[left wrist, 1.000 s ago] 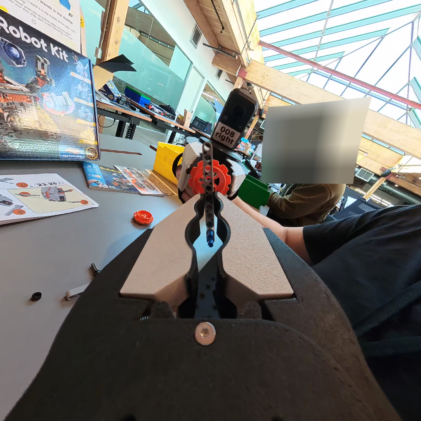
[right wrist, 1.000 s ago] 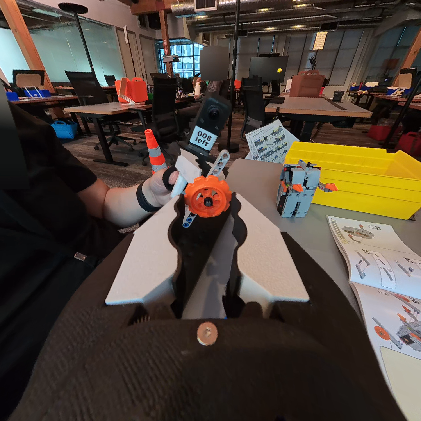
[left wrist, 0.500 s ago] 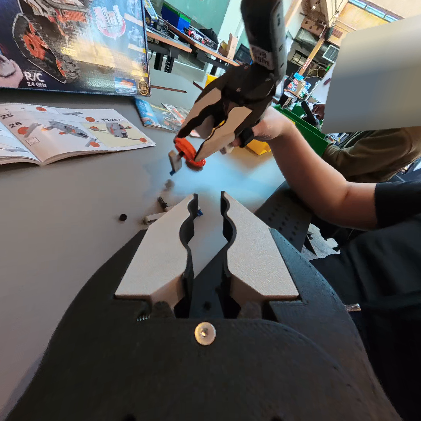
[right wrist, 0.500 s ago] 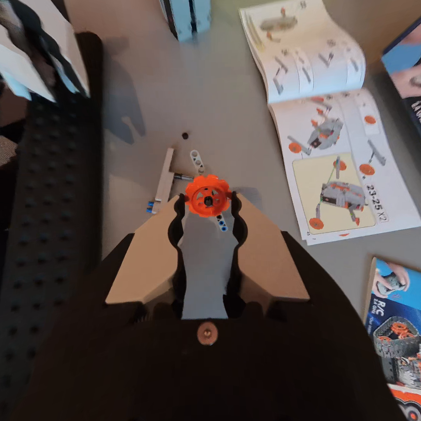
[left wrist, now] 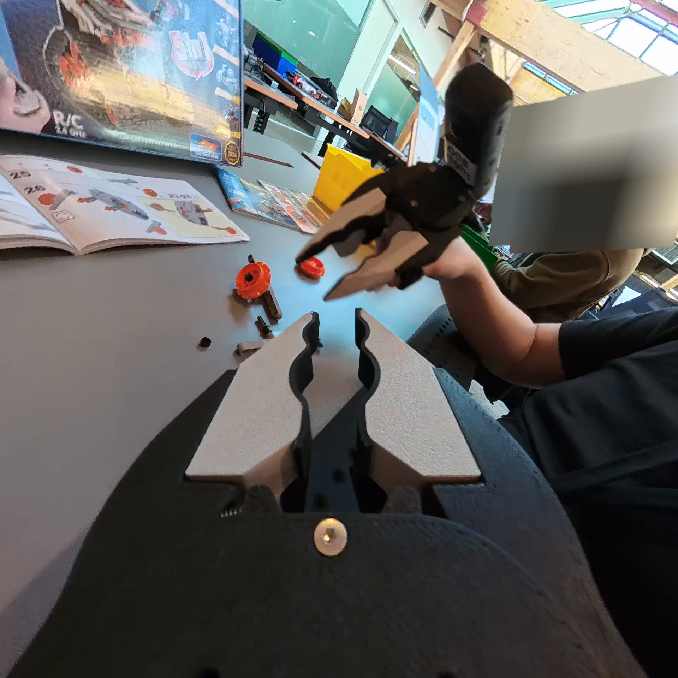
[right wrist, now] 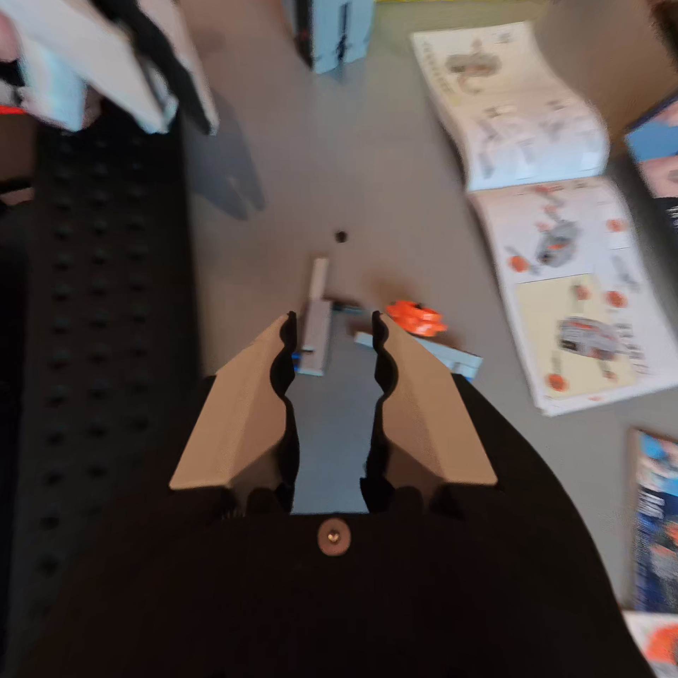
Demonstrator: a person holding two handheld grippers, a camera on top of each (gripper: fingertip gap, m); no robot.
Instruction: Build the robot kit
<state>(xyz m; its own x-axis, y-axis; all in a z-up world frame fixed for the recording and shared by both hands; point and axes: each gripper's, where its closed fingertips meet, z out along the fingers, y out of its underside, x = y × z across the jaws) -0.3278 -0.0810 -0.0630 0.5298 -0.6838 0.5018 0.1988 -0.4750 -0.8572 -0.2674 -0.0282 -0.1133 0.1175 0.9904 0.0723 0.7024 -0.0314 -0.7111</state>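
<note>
Orange gear wheel (left wrist: 252, 280) on its grey beam (left wrist: 273, 303) lies loose near both empty, parted grippers (left wrist: 335, 316) (right wrist: 332, 318); a careless nudge could scatter neighbouring small parts.

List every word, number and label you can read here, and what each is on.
Writing is not quoted; these bear it:
Blue box, standing upright: large print and badges, legible.
Open instruction booklet: step numbers, legible.
Flat leaflet beside the yellow bin: blurred.
White sticker on the right gripper: blurred.
Right wrist view: all print blurred.
</note>
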